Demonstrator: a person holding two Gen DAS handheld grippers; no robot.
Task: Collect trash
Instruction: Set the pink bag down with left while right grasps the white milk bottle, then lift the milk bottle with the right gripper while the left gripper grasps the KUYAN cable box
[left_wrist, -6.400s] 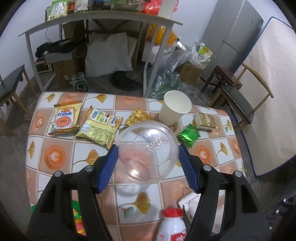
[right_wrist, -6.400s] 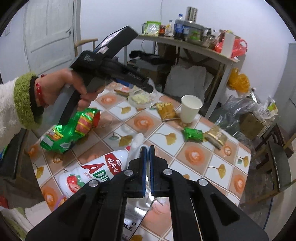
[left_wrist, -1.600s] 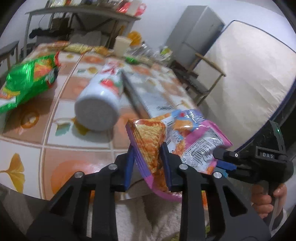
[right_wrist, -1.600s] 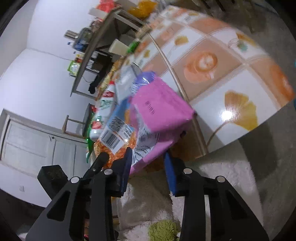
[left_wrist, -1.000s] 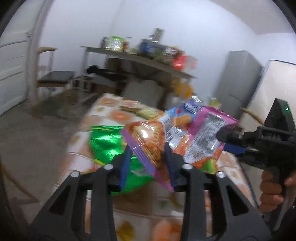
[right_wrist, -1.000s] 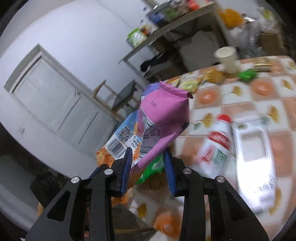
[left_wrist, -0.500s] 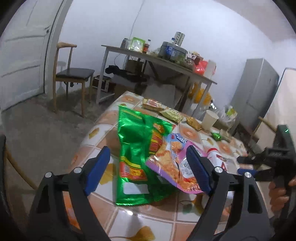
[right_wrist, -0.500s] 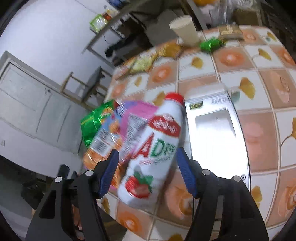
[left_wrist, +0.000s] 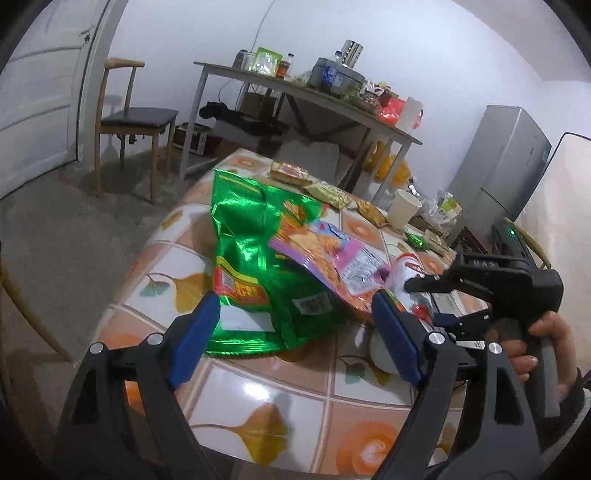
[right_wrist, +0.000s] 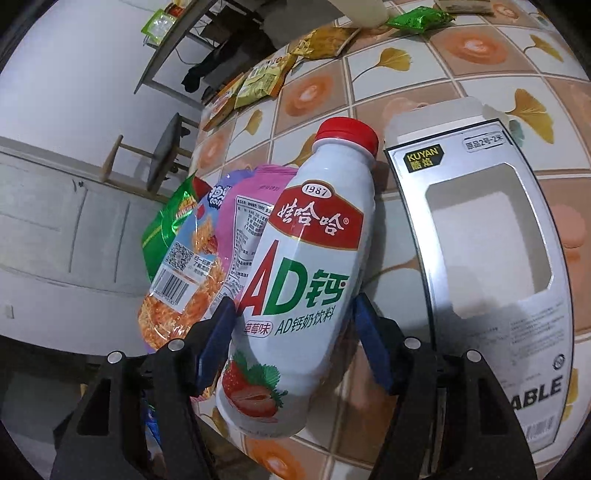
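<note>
We take the white milk bottle (right_wrist: 295, 266) as our landmark; it lies on its side on the tiled counter (right_wrist: 461, 59), red cap away from us. Our right tongs (right_wrist: 293, 341) stand spread around its lower body, the blue pads just clear of its sides; their jaws have just been opening. Just left of the bottle lies the pink snack bag (left_wrist: 325, 258), overlapping the green foil bag (left_wrist: 251, 258) beyond it; right of the bottle lies a flattened silver box (right_wrist: 491, 258). Our left tongs (left_wrist: 295, 339) are spread wide and empty, near the green bag's lower edge; their jaws too have just been opening.
</note>
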